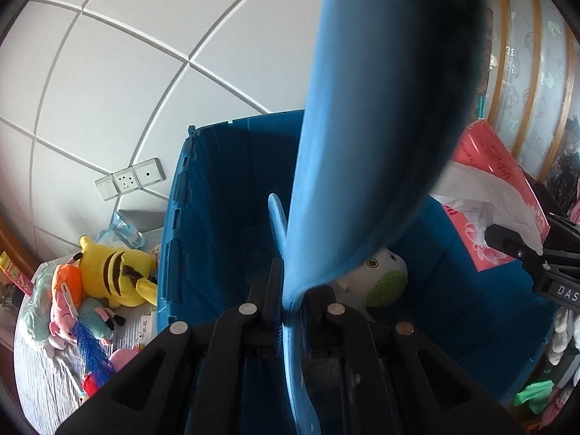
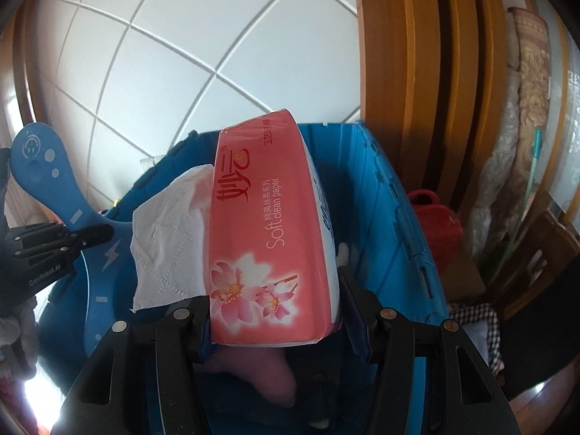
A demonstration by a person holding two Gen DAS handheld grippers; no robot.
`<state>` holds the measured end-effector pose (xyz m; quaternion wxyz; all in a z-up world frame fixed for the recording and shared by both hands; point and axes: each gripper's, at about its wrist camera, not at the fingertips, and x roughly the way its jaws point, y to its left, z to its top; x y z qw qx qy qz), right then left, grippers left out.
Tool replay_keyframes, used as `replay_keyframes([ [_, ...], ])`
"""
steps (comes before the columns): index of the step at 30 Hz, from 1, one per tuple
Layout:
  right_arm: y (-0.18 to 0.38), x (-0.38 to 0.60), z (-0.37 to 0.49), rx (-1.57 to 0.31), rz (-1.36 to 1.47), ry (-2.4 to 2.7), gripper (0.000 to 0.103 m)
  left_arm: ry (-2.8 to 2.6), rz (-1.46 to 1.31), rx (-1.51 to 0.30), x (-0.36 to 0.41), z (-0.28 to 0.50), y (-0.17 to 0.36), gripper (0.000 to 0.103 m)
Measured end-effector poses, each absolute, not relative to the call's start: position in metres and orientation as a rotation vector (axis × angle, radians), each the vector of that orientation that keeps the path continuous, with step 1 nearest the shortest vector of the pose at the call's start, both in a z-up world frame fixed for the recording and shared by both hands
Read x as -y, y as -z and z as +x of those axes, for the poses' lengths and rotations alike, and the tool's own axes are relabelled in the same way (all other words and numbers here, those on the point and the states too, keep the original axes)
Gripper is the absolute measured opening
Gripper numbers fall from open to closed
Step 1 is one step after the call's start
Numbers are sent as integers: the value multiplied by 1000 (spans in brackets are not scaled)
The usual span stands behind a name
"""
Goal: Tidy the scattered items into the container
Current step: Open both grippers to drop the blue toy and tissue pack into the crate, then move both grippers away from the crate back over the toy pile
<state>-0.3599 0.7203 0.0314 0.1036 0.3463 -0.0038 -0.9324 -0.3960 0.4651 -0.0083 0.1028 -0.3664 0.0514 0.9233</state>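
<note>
Left gripper (image 1: pixel 290 301): jaws clamped on a blue paddle (image 1: pixel 380 108) — over the blue bin (image 1: pixel 181 217).
Right gripper (image 2: pixel 275 322): jaws gripping a pink tissue pack (image 2: pixel 261 239) — above the same bin.

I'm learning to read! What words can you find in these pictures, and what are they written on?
"Soft clean paper": on the pink tissue pack held in the right tongs.
Large red Chinese characters and smaller white ones on the same pack: I cannot read them surely.
"GenRobot.AI": on the left tongs.
"DAS", cut off at the edge: on the right tongs.
Small label on the bed sheet: too small.
</note>
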Motion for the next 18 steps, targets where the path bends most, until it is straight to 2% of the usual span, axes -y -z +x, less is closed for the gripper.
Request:
replay_keyframes([
  [3,-27,-722,-364,14,1036,2757,59,-2720,-1087,-152,-468,-399,14,8],
  [5,-27,-725,-364,28,1023,2776,69,-2734,-1097,-160,-486,-390,-9,18],
  [6,-28,-726,-364,34,1017,2790,76,-2746,-1099,-172,-491,-388,-14,42],
  [7,-29,-727,-363,35,1015,2802,87,-2756,-1096,-183,-495,-384,-19,74],
  [9,-30,-729,-363,31,1012,2814,90,-2771,-1076,-196,-501,-375,-25,97],
  [12,-29,-729,-364,26,1009,2817,90,-2777,-1067,-205,-500,-385,-29,98],
  [15,-29,-726,-363,12,1006,2820,101,-2780,-1072,-209,-502,-391,-25,99],
  [18,-29,-723,-362,-3,1004,2827,102,-2784,-1077,-201,-505,-399,-31,99],
])
